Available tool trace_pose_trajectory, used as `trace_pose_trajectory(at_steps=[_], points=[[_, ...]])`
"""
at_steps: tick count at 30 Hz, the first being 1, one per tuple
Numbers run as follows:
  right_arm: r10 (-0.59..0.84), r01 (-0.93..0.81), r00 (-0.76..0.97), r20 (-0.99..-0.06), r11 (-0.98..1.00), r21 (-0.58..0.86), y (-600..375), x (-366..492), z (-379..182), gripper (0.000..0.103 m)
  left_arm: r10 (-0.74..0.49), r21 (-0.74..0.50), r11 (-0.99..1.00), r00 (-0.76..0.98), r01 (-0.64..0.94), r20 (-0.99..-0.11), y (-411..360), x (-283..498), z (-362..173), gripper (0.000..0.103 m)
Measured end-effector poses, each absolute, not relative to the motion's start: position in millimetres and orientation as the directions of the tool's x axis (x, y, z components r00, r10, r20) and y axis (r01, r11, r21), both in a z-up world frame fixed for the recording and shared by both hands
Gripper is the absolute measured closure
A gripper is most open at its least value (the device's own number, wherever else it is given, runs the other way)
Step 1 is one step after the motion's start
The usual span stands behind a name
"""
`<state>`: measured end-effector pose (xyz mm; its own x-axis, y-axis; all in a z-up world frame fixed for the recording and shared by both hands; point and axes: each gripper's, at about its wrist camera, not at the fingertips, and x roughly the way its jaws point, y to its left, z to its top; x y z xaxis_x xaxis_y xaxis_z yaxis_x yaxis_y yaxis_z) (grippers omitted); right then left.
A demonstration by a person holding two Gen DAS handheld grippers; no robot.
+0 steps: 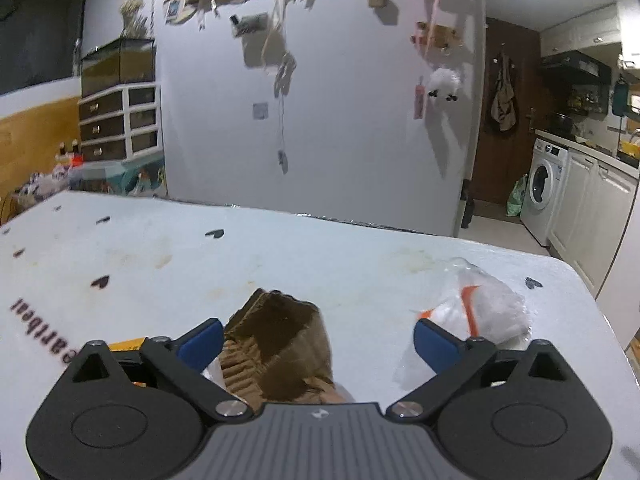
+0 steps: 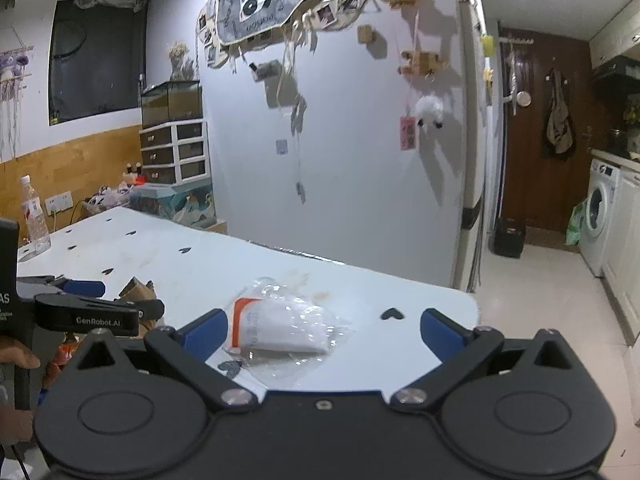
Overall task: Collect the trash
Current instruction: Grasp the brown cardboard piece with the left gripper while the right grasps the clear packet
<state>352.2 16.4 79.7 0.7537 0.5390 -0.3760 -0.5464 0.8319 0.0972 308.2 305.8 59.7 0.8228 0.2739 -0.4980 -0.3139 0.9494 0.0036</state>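
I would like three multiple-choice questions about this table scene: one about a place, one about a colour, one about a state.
1. Where does the torn cardboard piece lie?
A. between the left tool's fingers
B. on the floor
C. on the washing machine

2. What colour is the stripe on the clear plastic packet?
A. green
B. orange
C. purple

3. How stands the right tool?
A. shut on the packet
B. open, holding nothing
C. out of view

Answers: 1 A, the left wrist view shows it between the blue pads. 2 B, the stripe is orange in both views. 3 B, its fingers are spread wide over the packet.
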Motion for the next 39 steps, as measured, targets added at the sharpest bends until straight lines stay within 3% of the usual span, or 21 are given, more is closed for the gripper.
trace_pose_trajectory(at_steps=[4, 17, 26, 33, 36, 39], points=[[0.547, -0.564, 0.732, -0.405, 0.821, 0.091, 40.1, 367.3, 77.4, 0.000, 0.242, -0.018, 0.956, 0.823, -0.293, -0.513, 310.1, 316.5, 59.2, 0.006], [0.550, -0.556, 0.667, -0.502, 0.816, 0.156, 96.2, 421.2, 57.4, 0.000, 0.209, 0.006, 0.967, 0.779, -0.255, -0.591, 321.1, 336.2, 38.0, 0.029], [0.520, -0.465, 0.656, -0.547, 0.849, 0.249, 132.5, 446.6, 48.1, 0.000, 0.149, -0.055, 0.974, 0.803, -0.220, -0.577, 323.6, 335.1, 38.8, 0.062], [0.423, -0.383, 0.659, -0.622, 0.900, 0.207, 160.6, 460.2, 35.7, 0.000, 0.095, -0.089, 0.980, 0.816, -0.176, -0.570, 318.9, 335.8, 36.6, 0.075], [0.375, -0.361, 0.661, -0.651, 0.918, 0.163, 161.1, 458.6, 27.9, 0.002, 0.085, -0.094, 0.982, 0.820, -0.167, -0.566, 316.9, 336.1, 36.6, 0.079], [0.395, -0.413, 0.652, -0.647, 0.901, 0.135, 157.9, 452.8, 29.5, 0.014, 0.081, -0.099, 0.982, 0.826, -0.163, -0.558, 316.9, 335.3, 37.6, 0.081]])
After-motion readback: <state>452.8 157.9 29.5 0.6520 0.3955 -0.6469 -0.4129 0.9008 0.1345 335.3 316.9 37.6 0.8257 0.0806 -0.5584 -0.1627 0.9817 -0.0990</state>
